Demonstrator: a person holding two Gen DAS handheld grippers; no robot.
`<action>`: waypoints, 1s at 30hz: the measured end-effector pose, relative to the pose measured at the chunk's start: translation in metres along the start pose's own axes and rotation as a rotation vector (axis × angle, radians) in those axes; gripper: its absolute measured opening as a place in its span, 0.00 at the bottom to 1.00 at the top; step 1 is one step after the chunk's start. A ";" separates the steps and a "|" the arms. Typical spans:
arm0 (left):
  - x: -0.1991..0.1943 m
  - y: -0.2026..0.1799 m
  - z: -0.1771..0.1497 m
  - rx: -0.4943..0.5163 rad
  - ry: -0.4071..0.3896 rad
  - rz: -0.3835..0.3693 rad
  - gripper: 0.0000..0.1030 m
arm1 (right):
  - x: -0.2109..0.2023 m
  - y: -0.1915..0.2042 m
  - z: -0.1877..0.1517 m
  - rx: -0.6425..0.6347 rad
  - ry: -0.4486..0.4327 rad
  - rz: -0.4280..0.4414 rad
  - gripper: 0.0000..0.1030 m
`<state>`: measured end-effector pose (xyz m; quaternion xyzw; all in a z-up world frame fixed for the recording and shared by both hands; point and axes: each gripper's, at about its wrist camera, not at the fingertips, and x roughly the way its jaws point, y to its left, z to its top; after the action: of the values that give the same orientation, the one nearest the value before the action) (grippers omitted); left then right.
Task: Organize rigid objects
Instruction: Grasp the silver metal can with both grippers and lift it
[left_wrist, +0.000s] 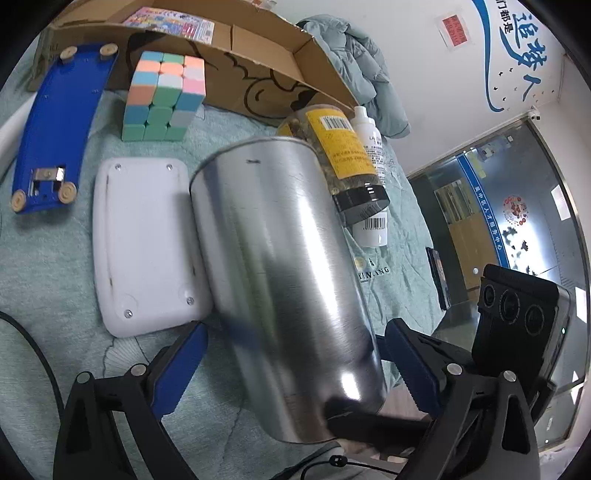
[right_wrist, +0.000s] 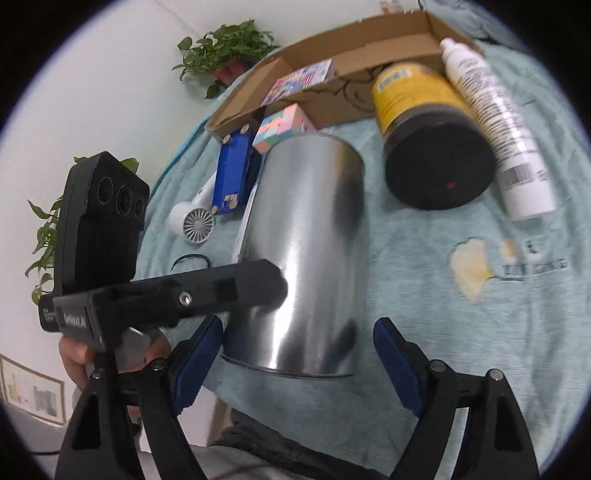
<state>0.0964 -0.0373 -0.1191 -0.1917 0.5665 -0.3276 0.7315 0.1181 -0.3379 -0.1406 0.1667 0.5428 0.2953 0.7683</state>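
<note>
A silver metal can (left_wrist: 280, 280) lies on the teal cloth between the blue fingers of my left gripper (left_wrist: 295, 369), whose jaws are wide open around its near end without clamping it. The can also shows in the right wrist view (right_wrist: 303, 258), between the open jaws of my right gripper (right_wrist: 295, 358). Behind it lie a yellow-labelled jar with a black lid (left_wrist: 343, 147) (right_wrist: 428, 136) and a white bottle (left_wrist: 373, 184) (right_wrist: 495, 129). A pastel puzzle cube (left_wrist: 162, 96) (right_wrist: 284, 125), a blue curved toy (left_wrist: 59, 129) (right_wrist: 232, 173) and a white flat case (left_wrist: 144, 243) lie to the left.
An open cardboard box (left_wrist: 236, 48) (right_wrist: 332, 59) holding a colourful packet (right_wrist: 303, 79) stands at the back. A small white fan (right_wrist: 192, 218) lies by the blue toy. A teal jacket (left_wrist: 354, 66) is heaped behind. The left gripper's body (right_wrist: 166, 291) crosses in front of the can.
</note>
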 end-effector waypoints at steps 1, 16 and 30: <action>0.002 0.000 -0.001 0.000 0.007 -0.006 0.89 | 0.004 0.008 -0.002 -0.018 0.005 -0.013 0.82; 0.006 -0.006 -0.007 0.001 -0.031 0.031 0.84 | 0.007 0.035 -0.010 -0.066 -0.056 -0.105 0.84; -0.071 -0.064 0.058 0.223 -0.246 0.124 0.84 | -0.042 0.070 0.050 -0.203 -0.280 -0.054 0.84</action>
<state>0.1243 -0.0387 -0.0105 -0.1127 0.4435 -0.3167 0.8308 0.1358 -0.3077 -0.0517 0.1132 0.4021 0.3016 0.8570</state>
